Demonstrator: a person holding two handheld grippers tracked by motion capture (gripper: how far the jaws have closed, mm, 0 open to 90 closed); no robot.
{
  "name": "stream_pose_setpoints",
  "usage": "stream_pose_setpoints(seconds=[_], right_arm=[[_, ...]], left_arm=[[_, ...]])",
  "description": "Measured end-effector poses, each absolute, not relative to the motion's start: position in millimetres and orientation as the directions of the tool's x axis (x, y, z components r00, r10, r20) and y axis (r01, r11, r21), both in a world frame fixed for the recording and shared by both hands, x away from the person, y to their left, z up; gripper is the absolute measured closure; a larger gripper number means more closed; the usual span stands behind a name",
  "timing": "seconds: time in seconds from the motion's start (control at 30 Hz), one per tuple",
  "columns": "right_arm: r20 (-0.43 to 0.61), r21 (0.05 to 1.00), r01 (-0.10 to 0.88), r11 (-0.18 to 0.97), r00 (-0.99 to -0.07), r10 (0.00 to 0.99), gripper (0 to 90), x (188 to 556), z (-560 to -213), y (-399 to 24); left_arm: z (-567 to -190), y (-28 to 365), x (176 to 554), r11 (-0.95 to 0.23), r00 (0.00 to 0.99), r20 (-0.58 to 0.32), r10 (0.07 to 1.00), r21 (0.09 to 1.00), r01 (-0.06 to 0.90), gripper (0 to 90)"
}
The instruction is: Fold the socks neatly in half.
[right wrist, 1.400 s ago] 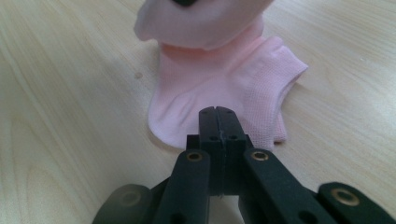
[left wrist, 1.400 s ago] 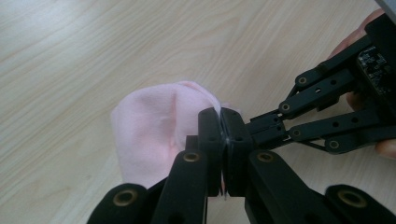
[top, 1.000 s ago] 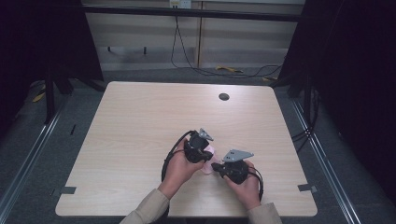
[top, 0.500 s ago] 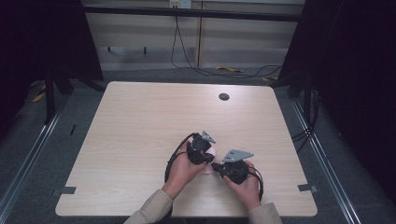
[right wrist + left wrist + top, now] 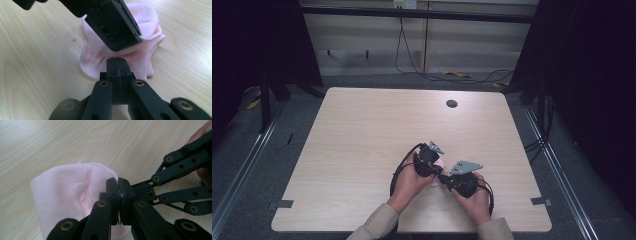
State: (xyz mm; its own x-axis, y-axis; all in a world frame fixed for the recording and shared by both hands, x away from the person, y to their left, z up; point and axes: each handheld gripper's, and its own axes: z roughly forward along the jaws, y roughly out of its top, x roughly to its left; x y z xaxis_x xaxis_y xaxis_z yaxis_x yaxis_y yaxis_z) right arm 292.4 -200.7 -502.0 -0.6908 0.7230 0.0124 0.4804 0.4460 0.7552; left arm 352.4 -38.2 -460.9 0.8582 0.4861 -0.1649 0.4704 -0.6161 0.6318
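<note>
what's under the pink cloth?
Bare wooden table all round the pink cloth. The left gripper is shut on its edge, right gripper closed beside it. Anything beneath the folds is covered.

Both grippers, the left gripper (image 5: 438, 165) and the right gripper (image 5: 444, 179), are showing matte black linkage jaws with brass-coloured rivets, grey three-cornered plates on top and black trailing cables; the person is wearing beige sleeves (image 5: 374, 225).

Pink cloth (image 5: 70, 195) lower edge hidden behind left gripper (image 5: 119, 195); fold unclear.
</note>
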Motion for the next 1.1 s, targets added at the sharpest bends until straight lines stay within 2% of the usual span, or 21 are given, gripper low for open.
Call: stream_pose_setpoints(seconds=[0.3, 0.5, 0.6, 0.87, 1.1], right_arm=[[0.006, 0.757, 0.472, 0.452, -0.697, 0.717, 90.0, 293, -502, -201], [0.005, 0.757, 0.471, 0.454, -0.698, 0.716, 90.0, 293, -502, -201], [0.004, 0.757, 0.47, 0.454, -0.698, 0.716, 90.0, 293, -502, -201], [0.005, 0.756, 0.472, 0.454, -0.696, 0.718, 90.0, 293, -502, -201], [0.011, 0.756, 0.474, 0.452, -0.699, 0.715, 90.0, 293, -502, -201]], left_arm=[[-461, -36, 349, -0.6, 0.857, -0.167, 0.488, 0.649, 0.468, 87.1], [-447, -33, 347, -0.58, 0.863, -0.166, 0.477, 0.678, 0.451, 77.5], [-441, -30, 348, -0.566, 0.859, -0.155, 0.488, 0.693, 0.446, 76.6], [-455, -13, 369, -0.522, 0.812, -0.153, 0.564, 0.695, 0.494, 81.2], [-479, -18, 371, -0.556, 0.815, -0.167, 0.555, 0.654, 0.513, 81.8]])
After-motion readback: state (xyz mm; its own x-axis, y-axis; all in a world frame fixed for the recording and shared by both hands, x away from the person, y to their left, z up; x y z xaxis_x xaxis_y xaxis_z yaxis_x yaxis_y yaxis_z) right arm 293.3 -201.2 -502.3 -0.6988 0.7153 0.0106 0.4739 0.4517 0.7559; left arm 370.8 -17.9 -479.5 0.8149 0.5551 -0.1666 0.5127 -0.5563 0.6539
